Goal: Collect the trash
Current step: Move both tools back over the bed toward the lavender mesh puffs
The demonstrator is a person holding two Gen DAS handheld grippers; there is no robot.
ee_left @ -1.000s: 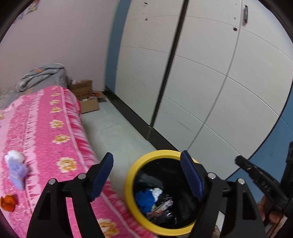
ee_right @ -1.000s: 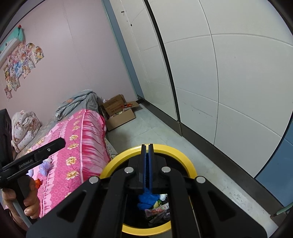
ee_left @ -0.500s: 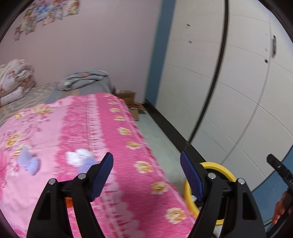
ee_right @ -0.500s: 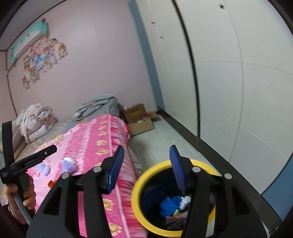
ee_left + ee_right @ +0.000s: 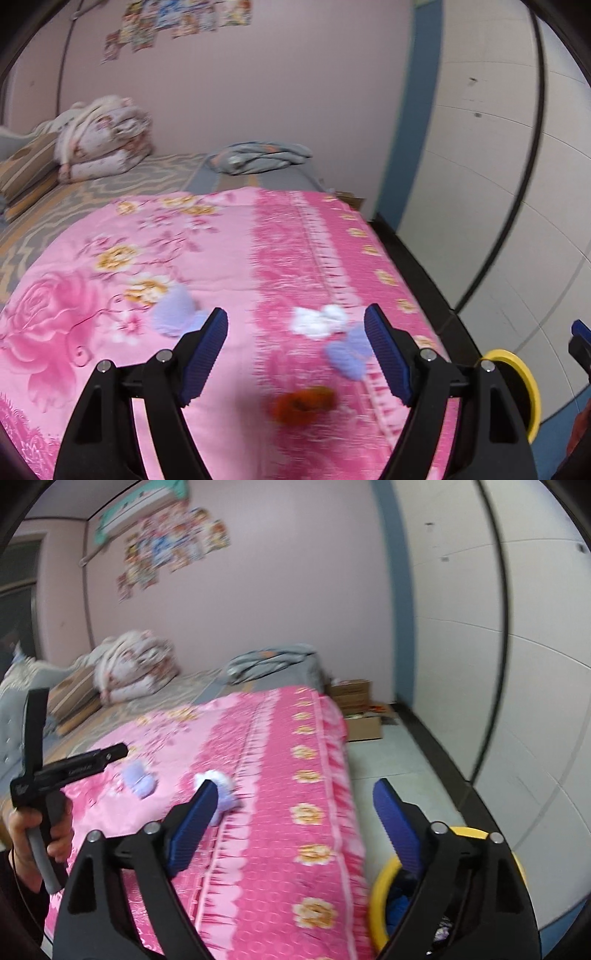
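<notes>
Hovering over a pink flower-printed bedspread (image 5: 258, 258), the left gripper (image 5: 295, 354) is holding its blue-padded jaws wide apart with nothing between them. Several scraps of trash are lying on the bedspread in its view: a crumpled white tissue wad (image 5: 319, 320) is sitting between the two fingers, a pale lavender crumpled paper scrap (image 5: 349, 352) is lying just beside it toward the right finger, and a second lavender crumpled paper piece (image 5: 173, 314) is resting near the left finger. Closer to the camera, an orange crumpled wrapper (image 5: 303, 402) is showing as a smear; the blur is too heavy to tell exactly what it is, though it may be foil or peel.

The right gripper (image 5: 295, 819) is likewise gaping with empty jaws, pointing along the bed's edge. Its left finger is partly covering the white wad, and the lavender piece is lying nearby. A round black trash bin with a yellow rim (image 5: 380, 893) is standing on the floor against the bed's side, behind the right finger, with blue and other scraps showing inside. In the left wrist view only an arc of that rim is peeking out at the far right.

An open brown cardboard box (image 5: 360, 712) is sitting on the floor beyond the bed's foot, near the white panelled wardrobe (image 5: 535, 664).
</notes>
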